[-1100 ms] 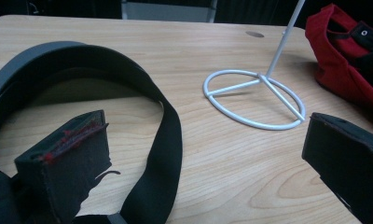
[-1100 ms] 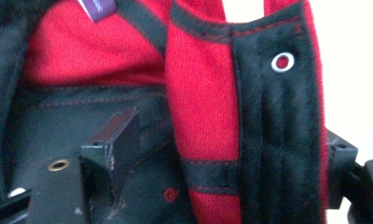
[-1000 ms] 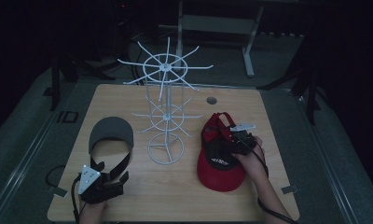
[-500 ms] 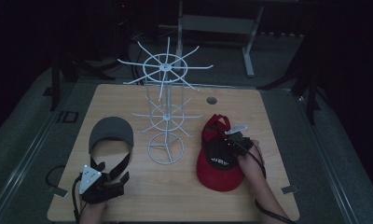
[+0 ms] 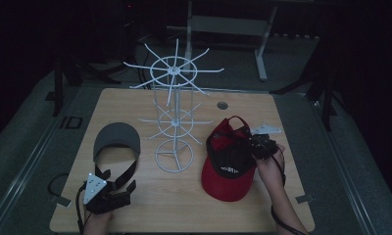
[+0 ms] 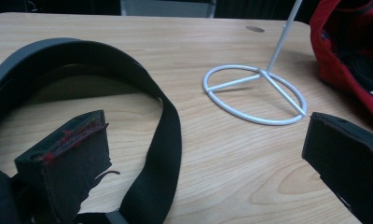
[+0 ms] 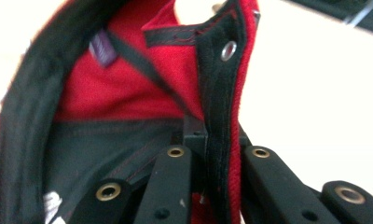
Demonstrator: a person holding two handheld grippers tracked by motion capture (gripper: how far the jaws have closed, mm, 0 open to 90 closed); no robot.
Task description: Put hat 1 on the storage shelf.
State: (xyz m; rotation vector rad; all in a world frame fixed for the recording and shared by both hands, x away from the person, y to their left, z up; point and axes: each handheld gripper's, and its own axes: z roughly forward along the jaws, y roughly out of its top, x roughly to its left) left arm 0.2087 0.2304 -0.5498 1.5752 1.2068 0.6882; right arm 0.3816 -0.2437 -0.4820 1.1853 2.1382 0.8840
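No bins or boxes here, just the wooden tabletop point(image 5: 135, 210) w/ a white wire rack point(image 5: 173, 122) standing mid-board, its round base flat on the wood.

My right tongs point(image 5: 255, 147) are clenched on the red cap point(image 5: 228, 161). In the right gripper view the black-edged rim point(image 7: 219, 116) runs straight down between my two jaws, pinched there, red cloth either side. The cap sits right of the rack, near it but apart, opening turned up so I see the black lining. Its bill lies flat on the wood and points toward my side of the tabletop; the back end w/ the strap loop is lifted at the far side. Long axis runs roughly near-to-far, tilted a bit to the left at the near end.

My left tongs point(image 5: 116, 192) are released, jaws wide apart, low over the near-left part of the board. The grey visor point(image 5: 116, 139) lies just ahead of them, peak pointing away from me, black strap point(image 6: 161, 154) looping back toward my jaws. In the left gripper view the strap passes between the two jaws, close to the left one; can't tell if it touches.
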